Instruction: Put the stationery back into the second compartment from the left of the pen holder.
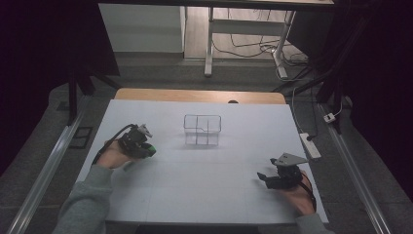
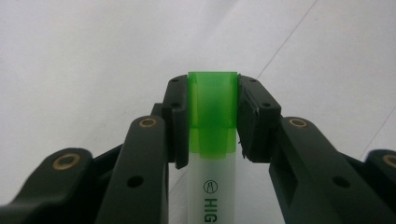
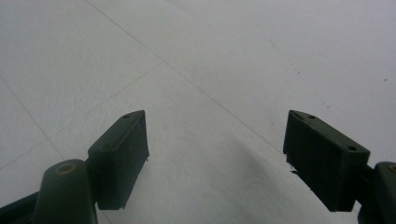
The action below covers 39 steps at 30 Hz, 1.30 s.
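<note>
Nearest, the right gripper (image 1: 265, 178) rests open on the white surface (image 1: 204, 185). The left gripper (image 2: 212, 114) clamps a green highlighter (image 2: 212, 135) by its cap, apparently; the body could slip free before reaching the clear organizer (image 1: 202, 129).

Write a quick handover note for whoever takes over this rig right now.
Left gripper: shut on the green highlighter, clamped at its cap, above the white table.
Right gripper: open, nothing between its pads, low over the table at the person's right.
Clear organizer: mid-table, looks empty.
Done: highlighter gripped.
Left: probably placing it in the organizer.
</note>
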{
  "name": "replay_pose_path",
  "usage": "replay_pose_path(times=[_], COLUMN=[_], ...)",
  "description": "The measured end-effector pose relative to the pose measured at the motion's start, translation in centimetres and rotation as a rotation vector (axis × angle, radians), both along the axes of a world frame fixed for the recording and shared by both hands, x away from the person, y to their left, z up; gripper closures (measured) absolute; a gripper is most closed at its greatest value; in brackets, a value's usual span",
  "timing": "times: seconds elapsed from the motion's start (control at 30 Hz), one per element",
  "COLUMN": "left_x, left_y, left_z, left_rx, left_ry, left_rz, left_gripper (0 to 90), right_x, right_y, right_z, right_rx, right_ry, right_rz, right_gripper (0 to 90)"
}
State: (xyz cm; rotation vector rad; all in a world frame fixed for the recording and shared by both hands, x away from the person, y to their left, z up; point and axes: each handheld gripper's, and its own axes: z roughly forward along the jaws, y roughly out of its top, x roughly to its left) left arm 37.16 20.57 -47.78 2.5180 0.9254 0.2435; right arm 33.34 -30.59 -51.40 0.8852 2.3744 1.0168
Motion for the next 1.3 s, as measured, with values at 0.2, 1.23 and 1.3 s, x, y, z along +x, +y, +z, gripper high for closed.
replay_pose_path(times=[0.2,1.23,1.3], left_x=[-0.2,-2.2,-2.3], left_y=[0.2,2.6,2.6], left_z=[0.8,5.7,5.8], left_rx=[-0.022,-0.305,-0.328], left_ry=[-0.02,-0.3,-0.311], left_rz=[0.001,0.121,0.123], left_gripper=[67.0,66.9,66.9], right_x=[0.0,-0.1,-0.1], right_y=[-0.1,-0.1,-0.1], right_z=[0.0,0.1,0.2], right_rx=[0.004,-0.001,0.001], right_ry=[-0.003,-0.01,-0.012], right_rz=[0.0,-0.006,-0.006], right_gripper=[22.0,22.1,22.1])
